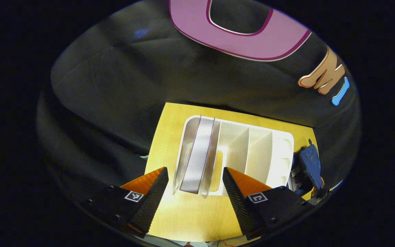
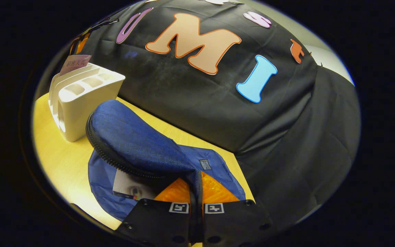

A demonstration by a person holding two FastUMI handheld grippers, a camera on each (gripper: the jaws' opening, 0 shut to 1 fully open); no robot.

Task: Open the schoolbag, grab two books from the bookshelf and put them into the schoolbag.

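Observation:
The white bookshelf stands on the yellow table. In its left slot stands a pale book with purple covers. My left gripper is open just short of the shelf, one finger on each side of that book's near end, not touching it. The blue schoolbag lies right of the shelf. My right gripper is shut on the edge of the schoolbag's flap and holds it lifted. Under the flap a book lies inside the bag. The bookshelf stands behind the bag, a purple book sticking out of it.
Black cloth walls close in behind the table and along its right side. The shelf's other slots hold nothing. Bare tabletop lies in front of the shelf and left of the bag.

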